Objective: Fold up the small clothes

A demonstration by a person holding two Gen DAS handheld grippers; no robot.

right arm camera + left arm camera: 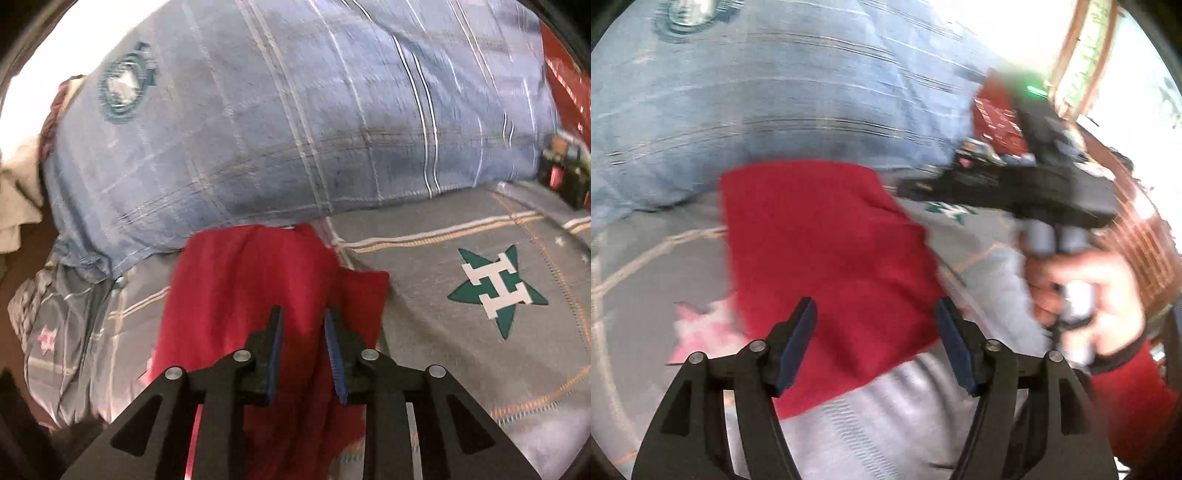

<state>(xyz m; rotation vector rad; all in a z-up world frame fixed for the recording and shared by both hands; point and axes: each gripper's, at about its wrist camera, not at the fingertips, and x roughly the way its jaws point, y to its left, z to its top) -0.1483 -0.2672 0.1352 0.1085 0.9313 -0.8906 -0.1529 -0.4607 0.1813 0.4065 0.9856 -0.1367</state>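
Red knit garment [258, 295] lies on grey plaid bedsheet w/ green star print [498, 291], far edge touching blue plaid pillow [277, 122]. Left gripper [877, 306] hovers over it, jaws spread wide, empty. Right gripper [303, 314]: 2 fingers parted narrowly above cloth, gripping nothing.

Both wrist cams close over bed, facing fwd along fingers – shared: red cloth [827, 266] [266, 295], blue pillow [757, 103] [277, 122].

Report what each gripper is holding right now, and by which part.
Nothing is held. The left gripper hovers with jaws wide apart over the red fabric garment. The right gripper has parted jaws over the same garment, not visibly pinching it.
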